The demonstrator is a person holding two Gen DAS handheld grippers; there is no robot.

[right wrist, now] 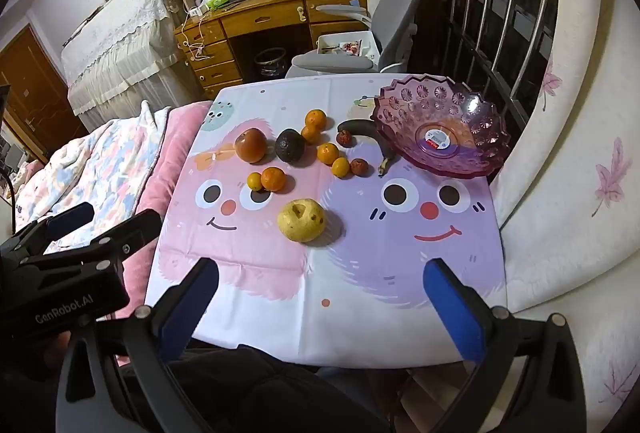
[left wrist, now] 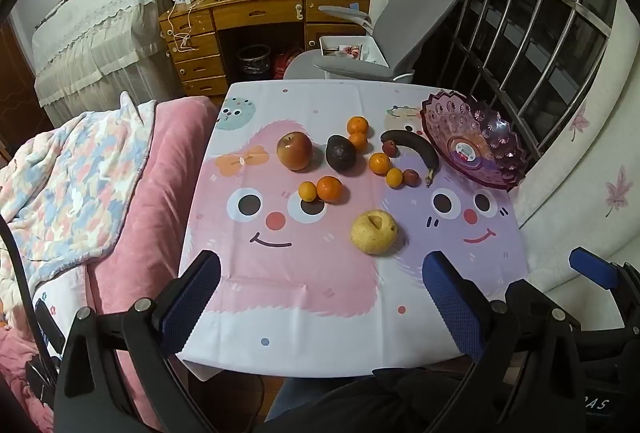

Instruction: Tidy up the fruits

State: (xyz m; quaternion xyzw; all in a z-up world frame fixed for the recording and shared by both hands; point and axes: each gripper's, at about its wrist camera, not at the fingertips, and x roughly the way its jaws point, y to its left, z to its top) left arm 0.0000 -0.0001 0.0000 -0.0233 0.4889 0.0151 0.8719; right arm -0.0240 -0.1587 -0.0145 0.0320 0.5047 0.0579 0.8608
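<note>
Fruit lies loose on a small table with a cartoon cloth (left wrist: 304,285). A yellow pear (left wrist: 374,232) (right wrist: 302,220) is nearest. Behind it are a red apple (left wrist: 294,150) (right wrist: 251,145), a dark avocado (left wrist: 340,153) (right wrist: 289,145), several small oranges (left wrist: 329,188) (right wrist: 273,179), two small reddish fruits (left wrist: 411,177) and a blackened banana (left wrist: 414,147) (right wrist: 382,149). An empty purple glass bowl (left wrist: 472,137) (right wrist: 440,125) stands at the far right. My left gripper (left wrist: 320,297) and my right gripper (right wrist: 322,297) hang open over the table's near edge, nothing between the pads.
A pink quilt and patterned blanket (left wrist: 80,185) lie on the bed left of the table. A grey office chair (left wrist: 400,29) and a wooden desk (left wrist: 256,17) stand behind it. A barred window (left wrist: 540,25) and a pale curtain (right wrist: 560,193) are on the right. The left gripper (right wrist: 68,233) shows in the right wrist view.
</note>
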